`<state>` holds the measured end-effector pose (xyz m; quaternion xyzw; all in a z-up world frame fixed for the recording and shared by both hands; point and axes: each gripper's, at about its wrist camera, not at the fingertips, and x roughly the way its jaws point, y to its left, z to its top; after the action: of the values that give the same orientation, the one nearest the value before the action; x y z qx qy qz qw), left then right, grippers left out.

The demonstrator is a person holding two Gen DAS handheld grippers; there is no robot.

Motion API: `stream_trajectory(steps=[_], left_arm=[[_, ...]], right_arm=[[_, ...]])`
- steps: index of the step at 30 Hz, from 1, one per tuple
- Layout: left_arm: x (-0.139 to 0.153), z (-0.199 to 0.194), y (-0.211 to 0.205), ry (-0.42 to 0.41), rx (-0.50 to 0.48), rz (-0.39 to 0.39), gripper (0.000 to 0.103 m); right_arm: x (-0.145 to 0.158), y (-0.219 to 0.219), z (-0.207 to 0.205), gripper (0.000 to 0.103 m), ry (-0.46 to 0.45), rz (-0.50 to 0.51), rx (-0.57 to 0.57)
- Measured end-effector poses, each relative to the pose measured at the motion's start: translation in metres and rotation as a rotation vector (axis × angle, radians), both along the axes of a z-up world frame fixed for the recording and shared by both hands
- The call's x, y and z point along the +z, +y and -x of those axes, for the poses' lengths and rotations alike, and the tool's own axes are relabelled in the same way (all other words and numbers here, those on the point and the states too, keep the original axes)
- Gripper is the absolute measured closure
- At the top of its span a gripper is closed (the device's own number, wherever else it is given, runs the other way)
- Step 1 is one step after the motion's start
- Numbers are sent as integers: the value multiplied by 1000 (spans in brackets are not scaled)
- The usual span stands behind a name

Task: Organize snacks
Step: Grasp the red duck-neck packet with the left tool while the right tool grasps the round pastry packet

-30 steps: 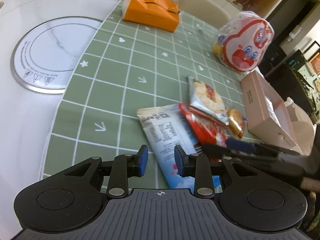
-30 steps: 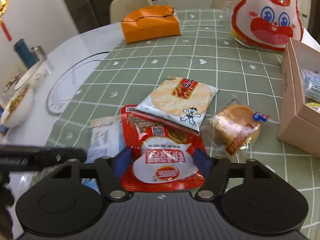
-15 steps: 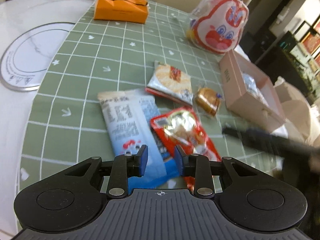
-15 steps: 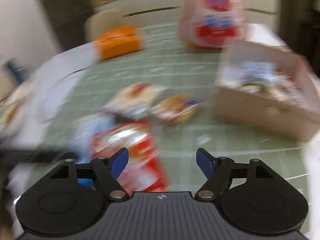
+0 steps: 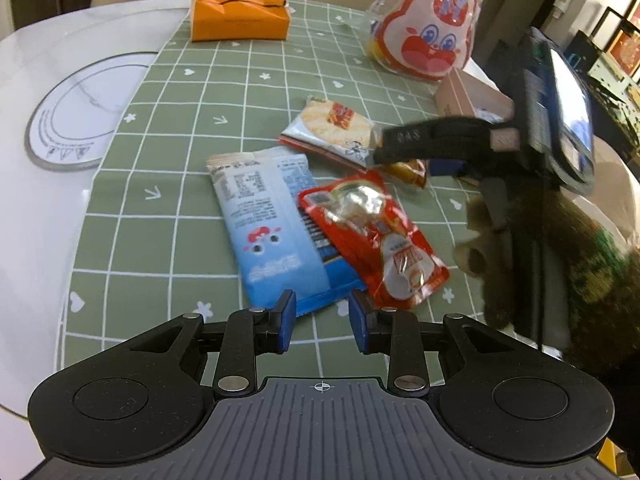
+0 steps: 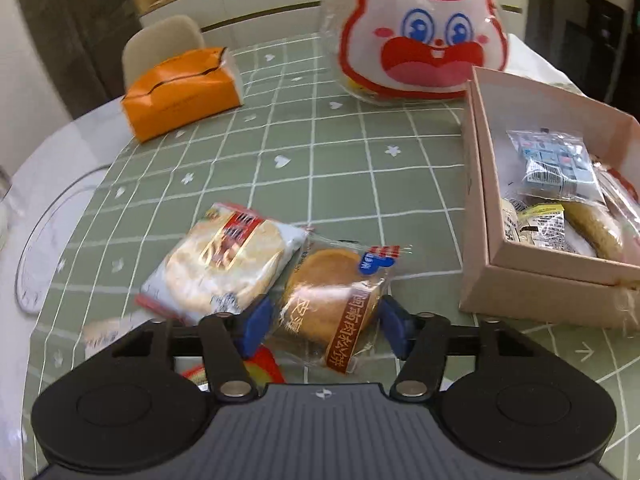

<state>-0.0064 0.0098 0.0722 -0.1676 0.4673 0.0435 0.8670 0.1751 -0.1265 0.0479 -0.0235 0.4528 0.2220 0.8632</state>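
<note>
**Right gripper straddles the wrapped bun**

The right gripper (image 6: 326, 328) has its fingers spread wide, one on each side of the wrapped bun (image 6: 332, 300), which lies on the green checked cloth (image 6: 340, 152) beside the rice cracker packet (image 6: 224, 264). The pink box (image 6: 476, 200), part filled, sits to the right. The left gripper (image 5: 322, 316) has its fingers narrowly apart and empty, just short of the blue packet (image 5: 272, 232) and red packet (image 5: 376, 240).

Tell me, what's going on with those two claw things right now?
Right gripper open, jaws straddling the wrapped pastry, not closed. Left gripper open, empty, near blue packet. Rice cracker pack touches pastry.
</note>
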Motion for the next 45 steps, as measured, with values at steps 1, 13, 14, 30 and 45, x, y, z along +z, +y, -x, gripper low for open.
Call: stream_trajectory(steps=[1, 13, 14, 30, 45], left_arm=[[0, -1, -1, -1, -3, 8, 70], [-8, -35, -24, -6, -102, 37, 70], [-9, -36, -26, -5, -110, 30, 70], [-13, -20, -95, 15, -468, -304, 66], [-28, -23, -90, 99, -419, -203, 34]], right_arm=[[1, -4, 4, 51, 0, 1, 17], [5, -96, 70, 51, -44, 45, -19], [4, -104, 73, 51, -59, 54, -36], [-27, -135, 110, 12, -219, 78, -219], [-30, -134, 112, 2, -224, 80, -212]])
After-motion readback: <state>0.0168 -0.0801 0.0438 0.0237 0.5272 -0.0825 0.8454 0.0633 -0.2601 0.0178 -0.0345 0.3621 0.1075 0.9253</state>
